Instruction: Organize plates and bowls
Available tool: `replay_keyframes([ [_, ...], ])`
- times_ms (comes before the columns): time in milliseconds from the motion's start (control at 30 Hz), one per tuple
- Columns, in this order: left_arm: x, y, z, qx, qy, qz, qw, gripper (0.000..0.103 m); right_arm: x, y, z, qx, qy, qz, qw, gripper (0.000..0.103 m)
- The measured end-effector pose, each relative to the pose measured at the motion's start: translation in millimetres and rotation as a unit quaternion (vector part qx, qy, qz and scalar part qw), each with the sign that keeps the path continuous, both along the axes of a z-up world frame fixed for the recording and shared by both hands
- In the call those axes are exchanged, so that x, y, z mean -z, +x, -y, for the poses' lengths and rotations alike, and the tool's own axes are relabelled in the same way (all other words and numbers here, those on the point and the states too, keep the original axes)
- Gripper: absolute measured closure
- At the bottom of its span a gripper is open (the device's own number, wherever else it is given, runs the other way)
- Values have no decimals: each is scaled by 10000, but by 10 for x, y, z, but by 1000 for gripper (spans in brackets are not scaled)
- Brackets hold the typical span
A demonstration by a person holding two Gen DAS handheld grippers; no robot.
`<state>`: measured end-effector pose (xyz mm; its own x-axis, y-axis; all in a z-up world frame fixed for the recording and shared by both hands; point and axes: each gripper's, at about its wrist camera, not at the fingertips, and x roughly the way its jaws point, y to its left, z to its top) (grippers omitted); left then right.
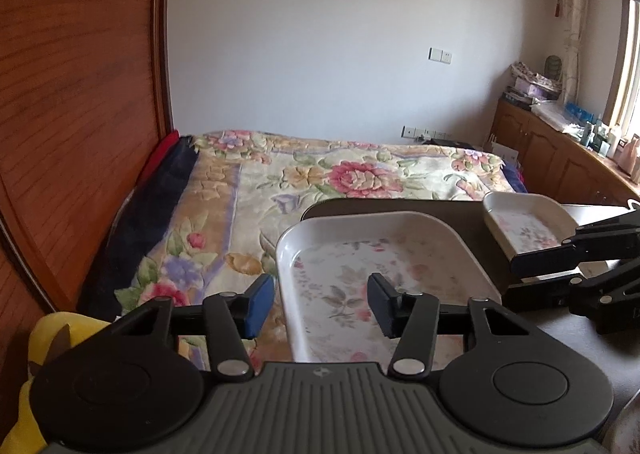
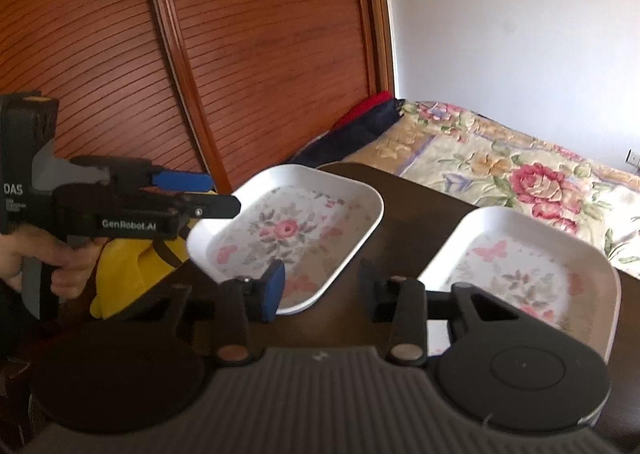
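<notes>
1. White melamine, floral print: two rectangular plates on the dark table (image 2: 404,206). Left plate (image 2: 288,234) overhangs the table's left edge; right plate (image 2: 532,270) sits near the right edge, well apart from the first.
2. Left gripper (image 1: 320,302) is wide open, straddling the left plate's near-left rim (image 1: 286,286): blue pad (image 1: 260,306) outside, the other finger over the plate floor. Nothing held.
3. Right gripper (image 2: 324,290) is also wide open and empty, hovering over bare table between the two plates.
4. Step, as I judge it: left grabs the overhanging plate by its rim to stack it with the other. Close squarely on the rim wall, not the corner curve. The surface is glossy, so the plate may pivot or slip; lift it level.
5. Right should pin or take the right plate by its near rim. Keep the two tools from crossing.
6. View differences:
   - Right wrist shows both plates whole, the overhang, and the left gripper side-on (image 2: 200,194) with the hand (image 2: 48,258) holding it.
   - Left wrist shows the pad-to-rim alignment, plus the right gripper (image 1: 576,266) near the right plate (image 1: 524,226). Contact there is unclear, since fisheye edge distortion hides it.
7. Bed (image 1: 320,174) with floral blanket lies just beyond the table.
</notes>
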<state>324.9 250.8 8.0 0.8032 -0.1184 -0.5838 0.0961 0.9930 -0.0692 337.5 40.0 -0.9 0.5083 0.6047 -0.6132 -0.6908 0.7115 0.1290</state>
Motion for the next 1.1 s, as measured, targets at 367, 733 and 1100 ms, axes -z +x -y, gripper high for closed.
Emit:
replay_keyframes([
  [367, 110, 97, -83, -96, 35, -165, 9998, 40, 103, 155, -105, -33, -155, -179, 9997, 68],
  [733, 166, 36, -39, -130, -17, -284, 9995, 53, 164, 211, -176, -102, -334, -259, 9991, 82],
  [1100, 45, -194, 66, -299, -230, -203, 9991, 53, 105, 185, -79, 5, -146, -334, 9993, 87],
])
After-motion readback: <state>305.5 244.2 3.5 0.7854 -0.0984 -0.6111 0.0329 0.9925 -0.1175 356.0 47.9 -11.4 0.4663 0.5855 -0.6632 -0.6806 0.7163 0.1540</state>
